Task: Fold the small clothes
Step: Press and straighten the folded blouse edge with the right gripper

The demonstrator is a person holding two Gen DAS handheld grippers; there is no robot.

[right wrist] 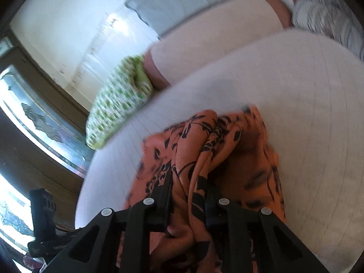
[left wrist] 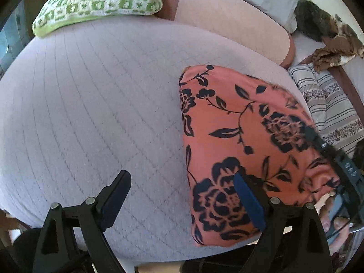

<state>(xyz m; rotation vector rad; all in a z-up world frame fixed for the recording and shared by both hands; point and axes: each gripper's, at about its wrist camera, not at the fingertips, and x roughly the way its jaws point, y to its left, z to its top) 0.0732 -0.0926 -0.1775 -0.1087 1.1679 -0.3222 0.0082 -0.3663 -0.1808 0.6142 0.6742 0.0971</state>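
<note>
Floral garment (right wrist: pixel 204 150) apparently bunched between right tool's (right wrist: pixel 188 188) fingers.

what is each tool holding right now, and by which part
The right tool pinches a bunched fold at the near edge of the orange floral garment. The left tool is open and holds nothing.

Home bedroom, quilted bed (left wrist: pixel 91 104), pillows (left wrist: pixel 100 2)

No legible text, label, brand, number or sign is found in either wrist view; faint light marks on the dark device (right wrist: pixel 42 207) to the left of the right gripper are too blurred to read.
</note>
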